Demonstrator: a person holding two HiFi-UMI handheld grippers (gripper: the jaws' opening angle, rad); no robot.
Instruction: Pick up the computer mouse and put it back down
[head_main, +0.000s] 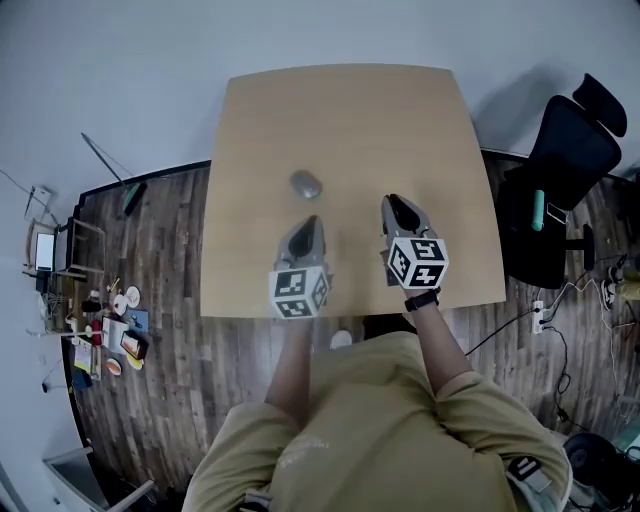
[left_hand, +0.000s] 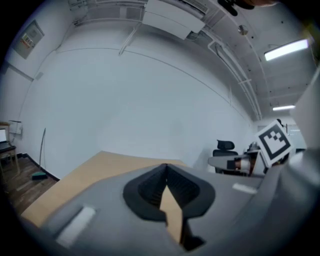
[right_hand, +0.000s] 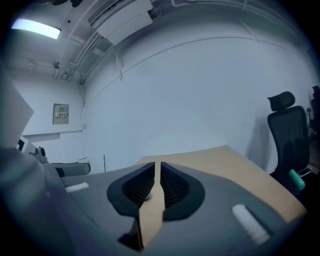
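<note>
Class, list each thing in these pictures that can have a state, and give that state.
computer mouse: lying on the table, not held, clear of both grippers.
left gripper: jaws together, empty.
right gripper: jaws all but together, empty.
office chair: upright, unoccupied, beside the table.

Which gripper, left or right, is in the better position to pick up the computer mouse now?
Left, probably. In the head view the left gripper points straight at the computer mouse, which lies just beyond its tips. The right gripper is off to the side. Both are shut and empty.
</note>
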